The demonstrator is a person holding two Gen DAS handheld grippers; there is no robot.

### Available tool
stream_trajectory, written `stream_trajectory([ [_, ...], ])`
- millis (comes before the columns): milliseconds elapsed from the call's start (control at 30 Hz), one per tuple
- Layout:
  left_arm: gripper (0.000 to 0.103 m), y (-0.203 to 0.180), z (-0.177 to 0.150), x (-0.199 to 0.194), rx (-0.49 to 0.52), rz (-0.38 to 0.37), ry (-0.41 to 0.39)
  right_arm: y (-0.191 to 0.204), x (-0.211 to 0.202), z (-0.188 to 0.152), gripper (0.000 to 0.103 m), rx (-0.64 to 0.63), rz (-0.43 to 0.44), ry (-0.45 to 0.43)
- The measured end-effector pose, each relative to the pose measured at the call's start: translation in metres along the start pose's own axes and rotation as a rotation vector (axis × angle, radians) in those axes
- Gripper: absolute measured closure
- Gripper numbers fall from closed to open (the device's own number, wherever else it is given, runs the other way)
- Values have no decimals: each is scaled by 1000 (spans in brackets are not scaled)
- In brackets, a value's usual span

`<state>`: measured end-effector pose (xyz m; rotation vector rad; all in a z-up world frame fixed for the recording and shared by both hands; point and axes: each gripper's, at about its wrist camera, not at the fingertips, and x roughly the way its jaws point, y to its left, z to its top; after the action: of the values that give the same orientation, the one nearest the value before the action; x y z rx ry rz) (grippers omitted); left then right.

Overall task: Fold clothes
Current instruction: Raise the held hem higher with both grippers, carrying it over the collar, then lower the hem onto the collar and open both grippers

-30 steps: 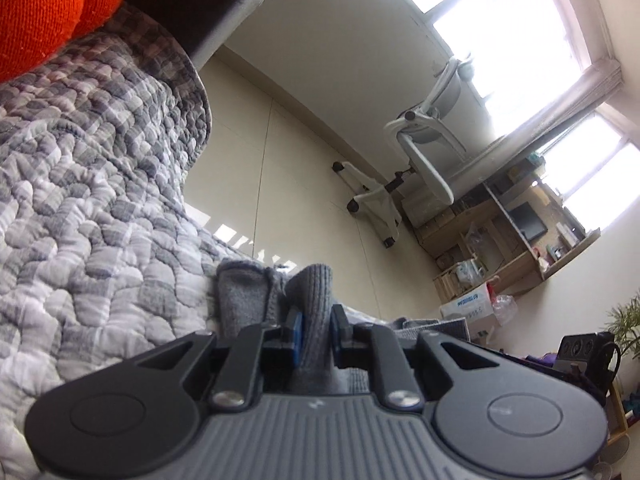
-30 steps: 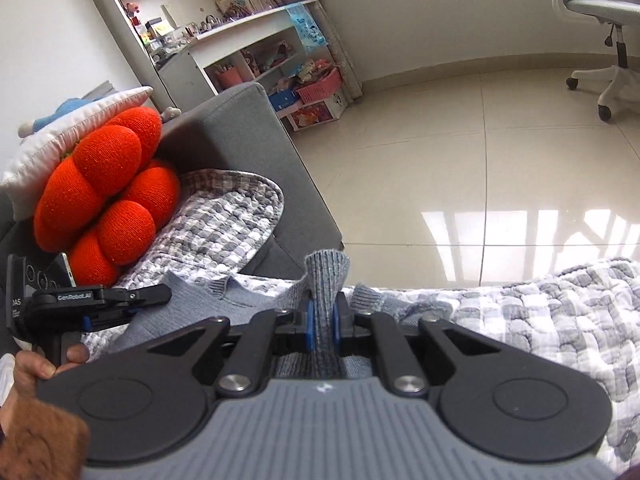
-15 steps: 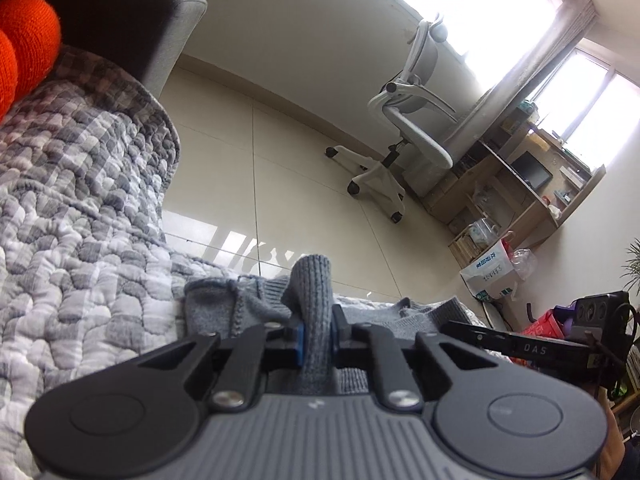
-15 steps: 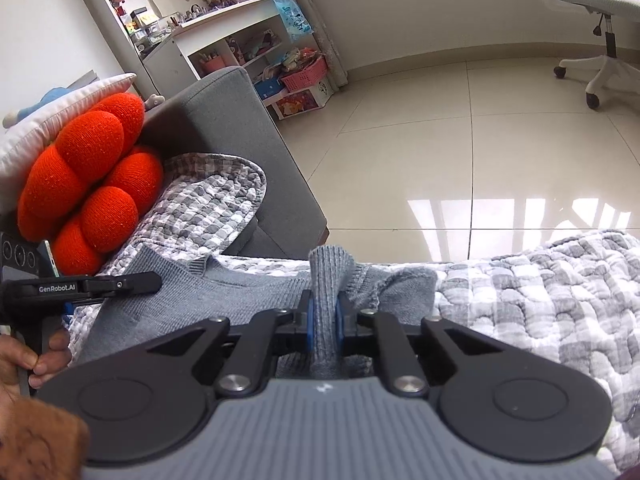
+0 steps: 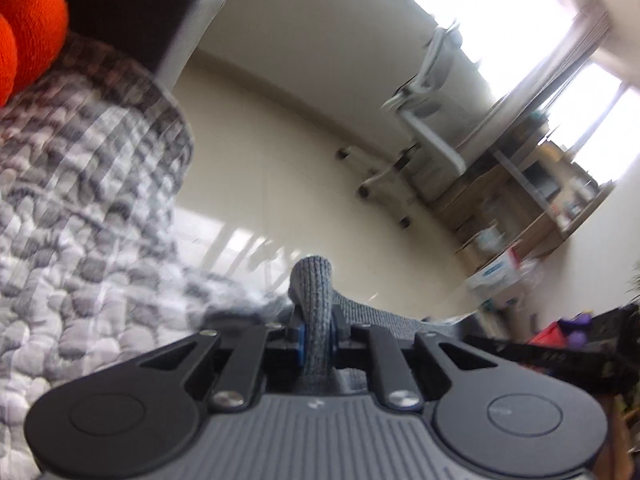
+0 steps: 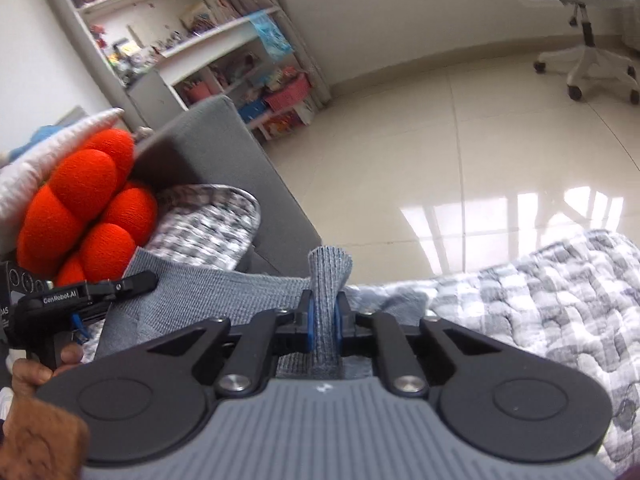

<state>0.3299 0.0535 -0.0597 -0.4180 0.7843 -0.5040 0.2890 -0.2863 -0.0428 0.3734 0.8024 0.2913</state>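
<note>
Since half a second ago, both my tongs are lifting the grey sweater [image 6: 200,300] off the quilt [image 6: 560,312], and its knit is now stretching taut between them, long axis running left to right across the sofa [image 6: 208,148]. One sweater, two tongs, one orange cushion [image 6: 84,216], one office chair [image 6: 588,20]. Only the right wrist view is showing the bookshelf [image 6: 192,40] and my left hand [image 6: 36,368]; only the left view is showing the window [image 5: 500,12]. My left gripper [image 5: 316,326] is pinching a bunched fold of sweater standing upright, and my right gripper [image 6: 323,318] is clamping another fold the same way.
</note>
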Motion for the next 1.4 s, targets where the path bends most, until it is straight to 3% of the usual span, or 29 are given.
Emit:
stream_trajectory([
  [233, 85, -2, -1, -4, -27, 60, -23, 12, 8, -2, 92, -37, -71, -33],
  [367, 58, -10, 4, -25, 0, 110, -47, 18, -4, -7, 87, -31, -133, -77],
  [400, 43, -14, 6, -32, 9, 130, -57, 20, -11, -8, 82, -26, -156, -91],
  [467, 29, -24, 10, -49, 55, 205, -94, 24, -29, -10, 69, -16, -208, -121],
  [633, 29, -49, 3, -95, 88, 225, -106, 38, -83, -19, 62, 10, -209, -153],
  [733, 29, -65, -15, -118, 54, 247, -56, 48, -116, -35, 62, 52, -188, -140],
  [867, 30, -64, -56, -146, -200, 311, 55, 55, -156, -65, 62, 134, -111, -128],
  [900, 31, -64, -66, -154, -240, 315, 50, 55, -165, -73, 60, 152, -84, -131],
  [1033, 31, -82, -97, -173, -117, 359, -37, 39, -175, -100, 58, 243, 76, -112],
  [1133, 37, -78, -114, -172, -90, 329, -34, 42, -166, -111, 59, 141, 38, -72],
  [1200, 53, -70, -121, -167, -93, 325, -20, 47, -161, -117, 71, 64, 9, -46],
  [1400, 57, -67, -128, -149, -47, 372, 62, 66, -141, -123, 72, -72, 48, -14],
])
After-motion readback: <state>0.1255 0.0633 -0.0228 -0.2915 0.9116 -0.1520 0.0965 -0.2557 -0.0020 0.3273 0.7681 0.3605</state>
